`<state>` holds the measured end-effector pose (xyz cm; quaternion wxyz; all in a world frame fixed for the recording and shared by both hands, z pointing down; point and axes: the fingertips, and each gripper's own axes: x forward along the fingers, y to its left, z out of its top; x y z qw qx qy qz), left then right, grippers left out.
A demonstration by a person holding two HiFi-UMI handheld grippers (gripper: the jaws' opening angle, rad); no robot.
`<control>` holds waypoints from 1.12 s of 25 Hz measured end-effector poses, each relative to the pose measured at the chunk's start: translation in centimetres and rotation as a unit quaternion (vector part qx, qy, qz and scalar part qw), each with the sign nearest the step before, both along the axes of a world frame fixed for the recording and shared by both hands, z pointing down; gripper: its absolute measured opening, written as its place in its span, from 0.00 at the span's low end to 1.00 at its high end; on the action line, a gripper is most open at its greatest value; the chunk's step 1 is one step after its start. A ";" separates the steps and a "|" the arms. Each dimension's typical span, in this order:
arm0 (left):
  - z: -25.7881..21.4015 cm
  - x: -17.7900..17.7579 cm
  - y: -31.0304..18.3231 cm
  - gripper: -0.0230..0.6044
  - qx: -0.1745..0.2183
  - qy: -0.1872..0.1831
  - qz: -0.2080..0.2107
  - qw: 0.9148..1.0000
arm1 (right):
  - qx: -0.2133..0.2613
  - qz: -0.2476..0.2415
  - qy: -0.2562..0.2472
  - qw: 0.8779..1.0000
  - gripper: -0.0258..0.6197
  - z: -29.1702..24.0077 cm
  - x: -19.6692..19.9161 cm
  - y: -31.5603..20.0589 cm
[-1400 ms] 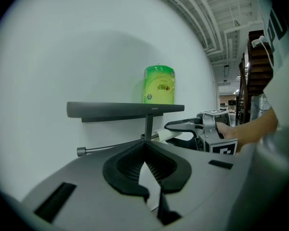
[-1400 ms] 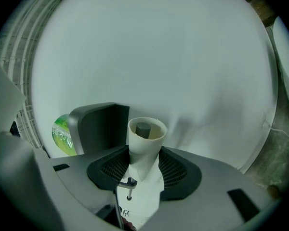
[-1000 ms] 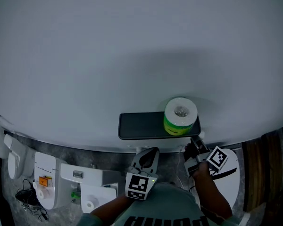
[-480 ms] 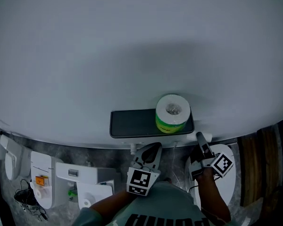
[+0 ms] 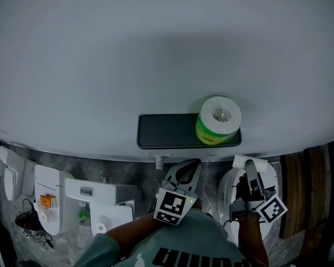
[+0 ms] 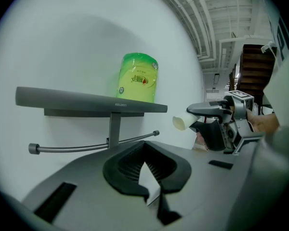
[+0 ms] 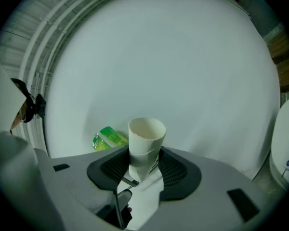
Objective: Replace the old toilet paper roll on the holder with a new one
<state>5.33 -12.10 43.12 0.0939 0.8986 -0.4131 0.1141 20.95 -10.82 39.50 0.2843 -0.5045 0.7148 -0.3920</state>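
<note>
The right gripper (image 5: 251,174) has come away from under the shelf's (image 5: 164,131) right end, where it was a second ago. It now sits further right and lower in the head view, in front of a white rounded fixture (image 5: 270,185), and its marker cube has swung to the lower right. Its jaws are part-way spread and pinch the old cardboard tube (image 7: 145,138), which stands up between the pads with its open end facing the wall. The tube is off the holder, and the bar (image 6: 86,146) under the shelf is bare. The left gripper (image 5: 193,163) has hardly shifted and hangs just below the shelf's front edge, its jaws pressed together at the tips with nothing between them. The new roll (image 5: 218,121), in its green wrapper, stands upright on the right end of the shelf as before.
</note>
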 end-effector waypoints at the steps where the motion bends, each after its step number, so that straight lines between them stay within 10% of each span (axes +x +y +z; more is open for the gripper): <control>1: -0.2 -0.2 0.1 0.04 0.000 0.002 -0.001 1.000 | 0.003 -0.001 0.002 1.000 0.34 -0.3 -0.3 0.3; 18: -2.9 -8.7 1.4 0.04 0.027 0.011 -0.082 0.996 | 0.091 -0.126 0.146 0.977 0.34 -8.2 -12.5 1.2; 28: -3.5 -14.6 1.1 0.04 0.039 0.021 -0.147 0.988 | 0.125 -0.176 0.299 0.929 0.34 -11.8 -20.3 -2.6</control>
